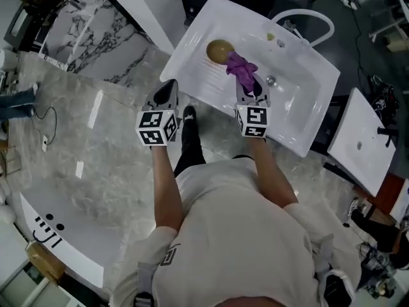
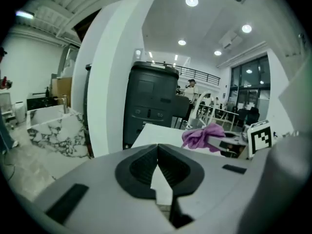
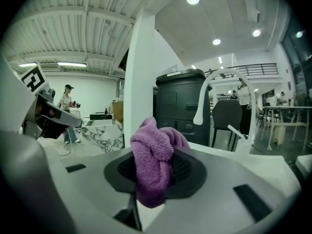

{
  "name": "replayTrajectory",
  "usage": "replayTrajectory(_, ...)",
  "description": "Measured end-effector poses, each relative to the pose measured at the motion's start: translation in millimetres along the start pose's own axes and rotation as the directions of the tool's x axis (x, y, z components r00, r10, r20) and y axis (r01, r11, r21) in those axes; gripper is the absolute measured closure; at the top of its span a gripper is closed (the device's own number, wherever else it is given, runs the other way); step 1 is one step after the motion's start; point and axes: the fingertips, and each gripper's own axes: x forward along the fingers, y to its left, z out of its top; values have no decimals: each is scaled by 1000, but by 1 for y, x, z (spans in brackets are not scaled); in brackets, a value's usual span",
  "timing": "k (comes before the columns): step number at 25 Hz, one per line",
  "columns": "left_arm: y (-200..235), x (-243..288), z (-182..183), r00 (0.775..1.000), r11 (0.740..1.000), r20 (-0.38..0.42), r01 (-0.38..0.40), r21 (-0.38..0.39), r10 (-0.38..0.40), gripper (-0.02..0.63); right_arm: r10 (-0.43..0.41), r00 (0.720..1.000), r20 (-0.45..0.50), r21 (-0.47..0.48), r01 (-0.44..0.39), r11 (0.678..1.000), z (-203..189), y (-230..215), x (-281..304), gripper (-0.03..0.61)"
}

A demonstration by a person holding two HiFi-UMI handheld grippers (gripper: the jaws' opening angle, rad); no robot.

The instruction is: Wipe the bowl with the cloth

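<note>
A brownish bowl lies in the white sink, toward its far left. Just to the bowl's right hangs a purple cloth, with my right gripper shut on it over the basin. In the right gripper view the cloth is bunched between the pads and hides the jaw tips. My left gripper hovers outside the sink's near-left edge, shut with nothing in it. The left gripper view shows its jaws pressed together, with the cloth off to the right.
A white arched faucet stands at the sink's far side and a drain sits mid-basin. A second white basin lies to the right. Marble flooring spreads to the left, and a white pillar rises ahead.
</note>
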Motion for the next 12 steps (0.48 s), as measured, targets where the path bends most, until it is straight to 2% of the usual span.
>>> replayTrajectory(3,42,35,21,996,997,-36,78,-13,-79,606,-62,998,-33,27,63,998,17,4,53,486)
replayTrajectory(5,53,57,22,983,987,-91,157,-16,-158,606,-84,994,-75,37,87,995,18,9,73,486)
replayTrajectory(9,60,101,23,941,955,-166,296,-17,-294,606,-143,978,-154,81,157,984,12,12,93,486)
replayTrajectory(12,52,127,17,888,916,-232,399,-42,-397,606,-162,965,-207,134,192,972,3,12,94,486)
